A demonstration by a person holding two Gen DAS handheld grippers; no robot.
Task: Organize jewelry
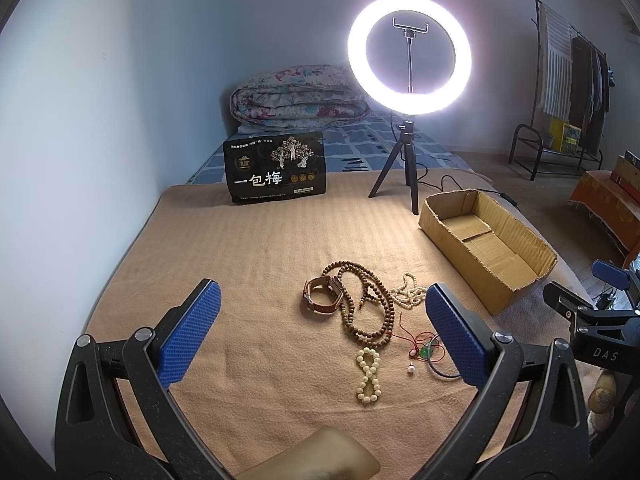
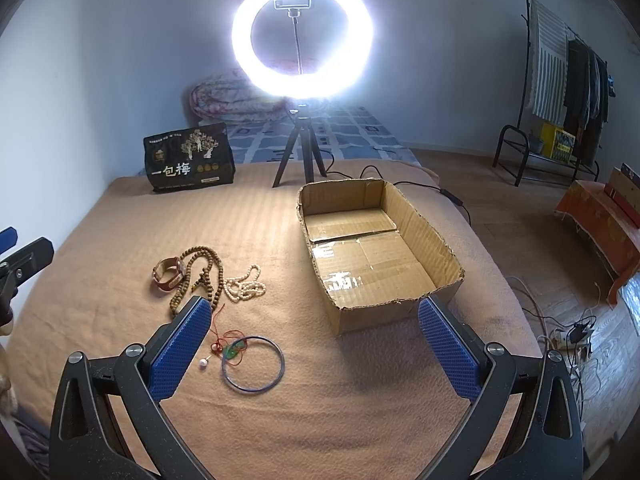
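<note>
starting clean with both grippers wide open and empty, i'd pinch the bangle [image 2: 253,364] at its rim nearest the cardboard box [image 2: 436,248], then lift straight up.

Blanket [image 2: 280,420] – fuzzy cloth; box [image 2: 420,216] – matt corrugated cardboard.

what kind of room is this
Most likely a bedroom used for filming: a folded floral quilt lies on the bed, a clothes rack stands by the wall, and a ring light sits nearby.

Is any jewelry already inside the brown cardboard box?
No, the open brown cardboard box shows only its bare taped bottom; the beads and bangle lie outside on the blanket.
</note>
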